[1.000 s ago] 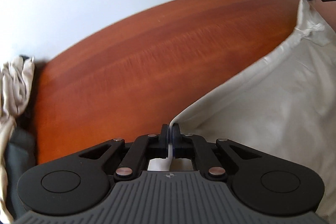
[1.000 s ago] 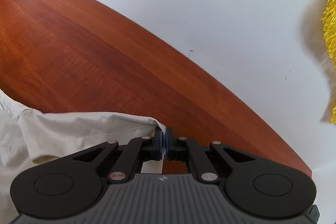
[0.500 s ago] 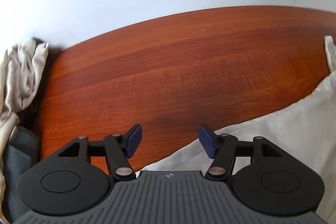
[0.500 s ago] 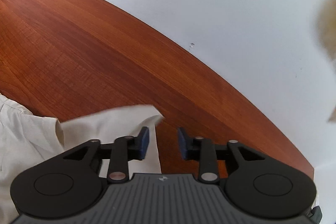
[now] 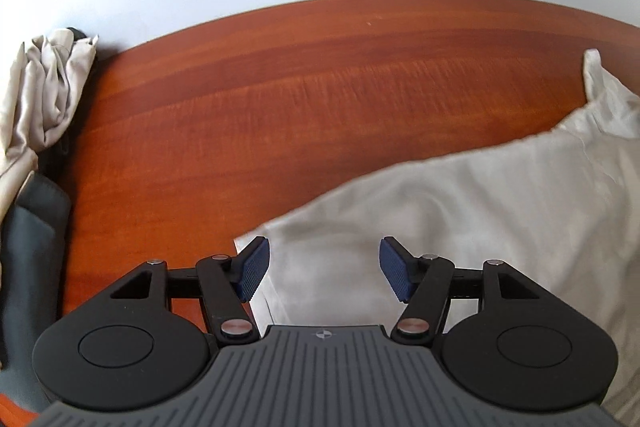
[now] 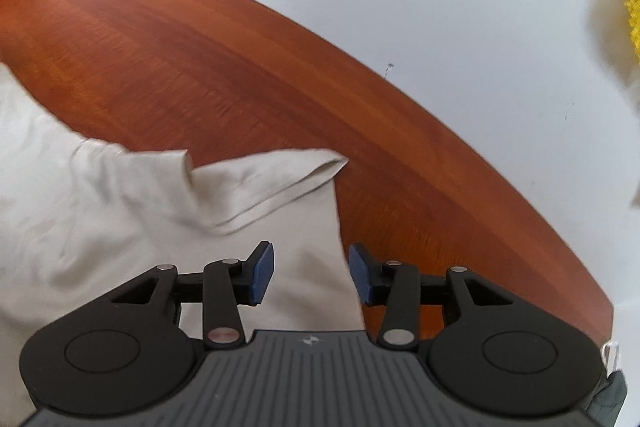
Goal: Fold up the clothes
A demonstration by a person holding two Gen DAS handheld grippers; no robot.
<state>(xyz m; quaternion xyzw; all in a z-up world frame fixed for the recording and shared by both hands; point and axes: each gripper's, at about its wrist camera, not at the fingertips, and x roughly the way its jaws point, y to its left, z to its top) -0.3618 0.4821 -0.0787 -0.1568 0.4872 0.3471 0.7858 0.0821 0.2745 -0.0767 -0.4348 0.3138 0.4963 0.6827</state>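
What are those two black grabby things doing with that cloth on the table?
A person is folding clothes with a handheld gripper in each hand. Right now the left gripper and the right gripper are both open, holding nothing, just above a pale beige garment lying on the reddish-brown wooden table. One flap is folded over at its far corner. A crumpled beige cloth sits at the table's left end.

A second ago both grippers pinched the pale garment (image 5: 460, 211) between their fingers. Now the left gripper (image 5: 324, 269) and right gripper (image 6: 311, 273) gape wide, and the released cloth lies flat beneath and ahead of the fingers.
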